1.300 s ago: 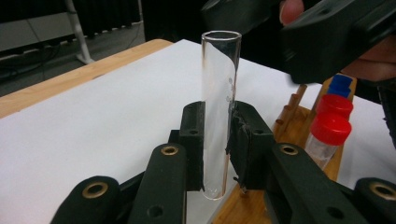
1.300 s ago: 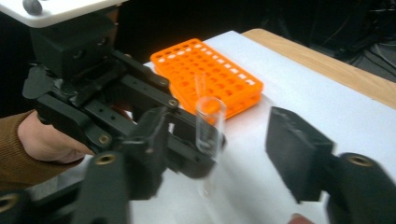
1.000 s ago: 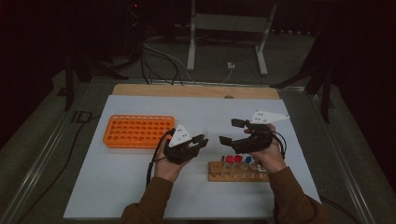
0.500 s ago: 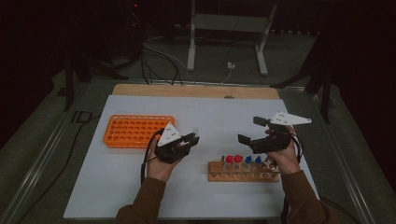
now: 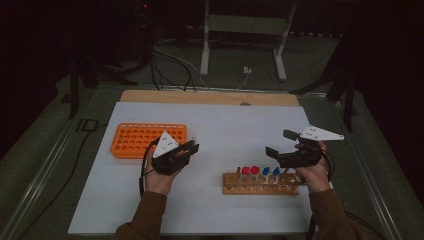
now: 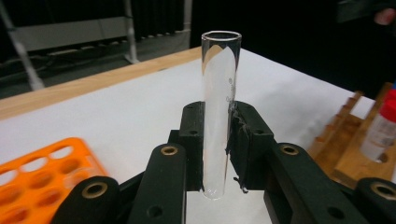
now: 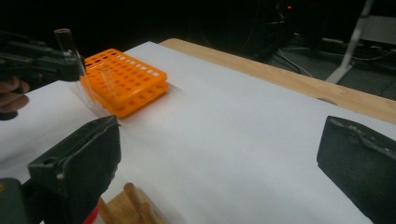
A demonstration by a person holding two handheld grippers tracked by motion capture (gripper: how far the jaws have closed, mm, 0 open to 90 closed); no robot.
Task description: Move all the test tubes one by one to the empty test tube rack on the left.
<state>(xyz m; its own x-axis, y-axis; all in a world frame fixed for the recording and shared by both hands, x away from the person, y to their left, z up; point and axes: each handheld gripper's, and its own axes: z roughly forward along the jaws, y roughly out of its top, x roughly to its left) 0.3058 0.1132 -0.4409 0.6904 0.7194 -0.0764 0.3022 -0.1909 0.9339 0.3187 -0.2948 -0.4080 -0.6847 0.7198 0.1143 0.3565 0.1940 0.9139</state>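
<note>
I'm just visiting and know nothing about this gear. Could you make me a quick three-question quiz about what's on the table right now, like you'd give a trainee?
1. True or false: the left gripper is shut on a clear glass tube with no cap.
2. Multiple choice: where does the orange rack lie? A) on the table's left part, by the left gripper; B) under the right gripper; C) on the floor.
3. Fill in: the red and blue capped tubes stand in a ____ rack.

Key: 1 true: its jaws clamp the open-topped tube upright. 2 A. 3 wooden; it sits just below the right gripper, whose jaws stand wide apart and hold nothing.
</note>
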